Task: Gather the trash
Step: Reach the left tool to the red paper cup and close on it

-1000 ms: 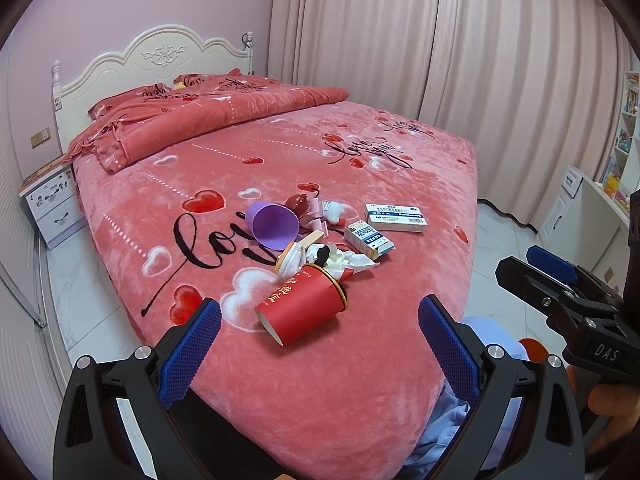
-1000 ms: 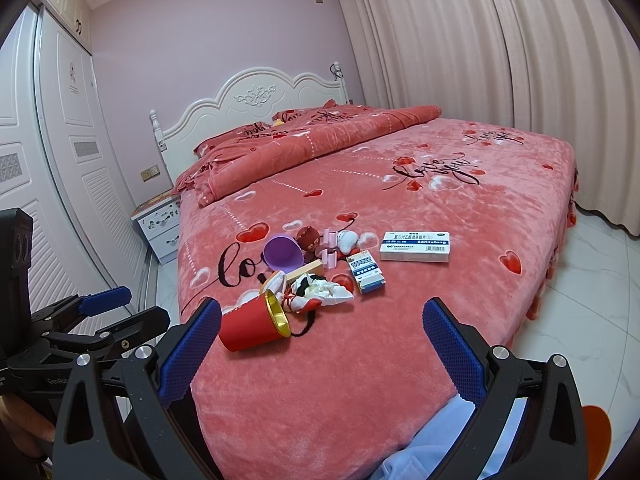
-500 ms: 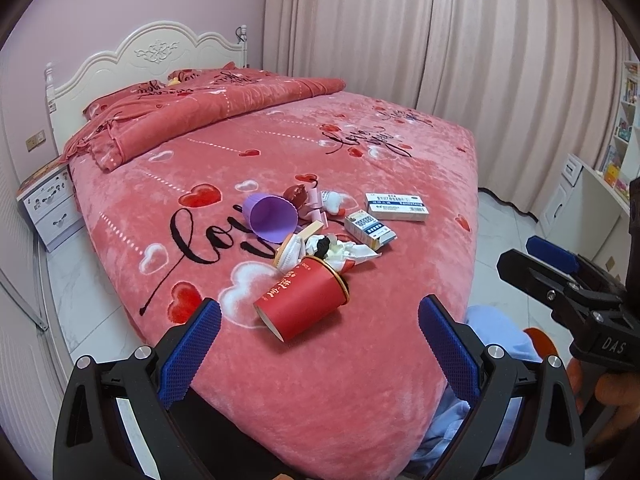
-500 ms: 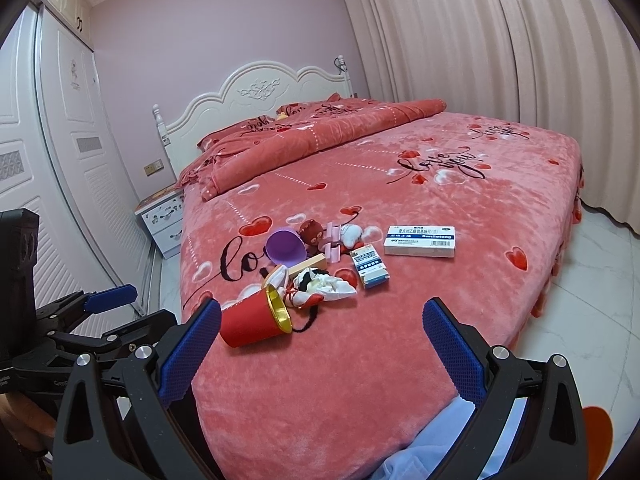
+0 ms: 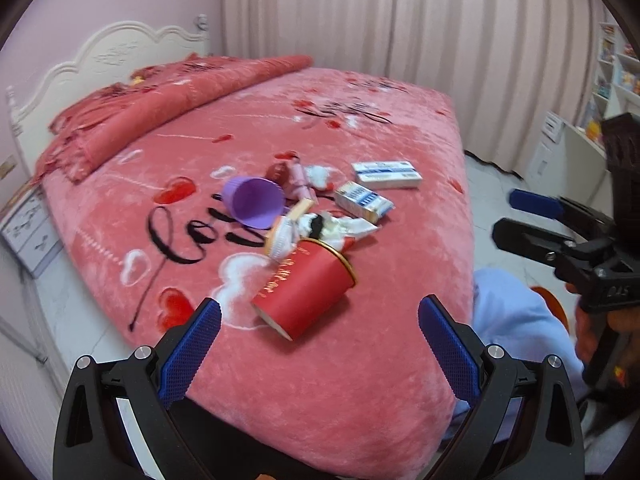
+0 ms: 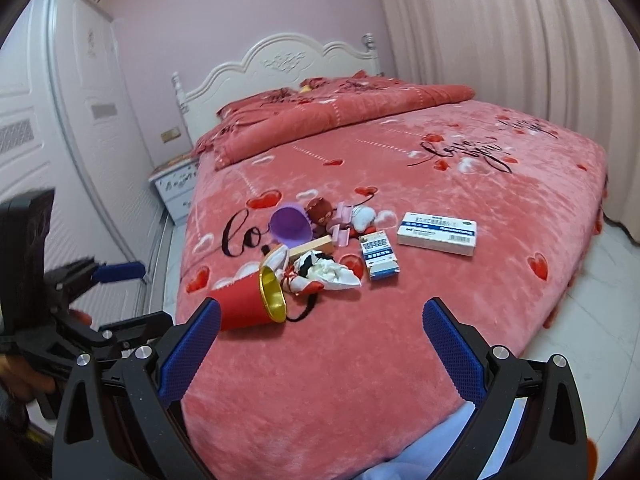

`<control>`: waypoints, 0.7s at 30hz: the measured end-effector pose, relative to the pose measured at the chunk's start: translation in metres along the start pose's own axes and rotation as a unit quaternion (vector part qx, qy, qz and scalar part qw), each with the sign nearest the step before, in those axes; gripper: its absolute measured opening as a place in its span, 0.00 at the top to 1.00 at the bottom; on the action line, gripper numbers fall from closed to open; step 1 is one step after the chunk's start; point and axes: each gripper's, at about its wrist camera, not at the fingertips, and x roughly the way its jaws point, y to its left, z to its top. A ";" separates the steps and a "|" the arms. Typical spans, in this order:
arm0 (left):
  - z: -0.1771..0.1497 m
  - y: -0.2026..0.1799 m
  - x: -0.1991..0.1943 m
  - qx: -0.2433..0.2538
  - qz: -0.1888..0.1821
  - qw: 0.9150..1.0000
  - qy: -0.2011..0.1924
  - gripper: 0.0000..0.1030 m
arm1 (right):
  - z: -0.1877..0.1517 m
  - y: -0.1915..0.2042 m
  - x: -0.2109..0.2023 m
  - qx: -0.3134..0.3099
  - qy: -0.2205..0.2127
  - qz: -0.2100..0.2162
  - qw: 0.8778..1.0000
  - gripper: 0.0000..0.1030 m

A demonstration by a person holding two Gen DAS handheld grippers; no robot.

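Between the blue ridged pads of the left gripper (image 5: pixel 319 340), whose jaws stand wide and empty, lies a red paper cup (image 5: pixel 305 289) on its side, its gold-lined mouth turned toward the rest of the litter. The right gripper (image 6: pixel 322 340) is likewise spread wide with nothing in it, hanging over the near corner of the bed (image 6: pixel 400 360). Both hover apart from the trash.

Beyond the cup, touching its rim, sits a crumpled white wrapper (image 6: pixel 334 272) with black and red scraps mixed in, and a flat tan stick (image 6: pixel 314 246) lies just behind it. A purple ribbed plastic cup (image 5: pixel 254 202) lies tipped over, nothing visible inside. Beside it are a small brown round item (image 6: pixel 320 210), pink plastic pieces (image 6: pixel 342 224) and a bit of white tissue (image 6: pixel 362 216). A small blue-and-white medicine box (image 6: pixel 379 261) lies near the wrapper, and a longer flat white medicine box (image 6: pixel 438 233) sits a little apart from it.

All of it rests on a plush coral-pink blanket (image 5: pixel 340 380) printed with red hearts and black script. A folded quilt (image 6: pixel 340 120) lies by the carved white headboard (image 6: pixel 280 60). Pleated pale curtains (image 5: pixel 400 32), a white nightstand (image 6: pixel 176 186), pink walls and a white marbled floor (image 6: pixel 580 340) surround the bed.
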 end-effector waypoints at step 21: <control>0.014 0.027 0.071 0.079 -0.088 0.992 0.054 0.05 | 0.013 -0.026 0.069 -0.025 0.043 0.135 0.990 0.04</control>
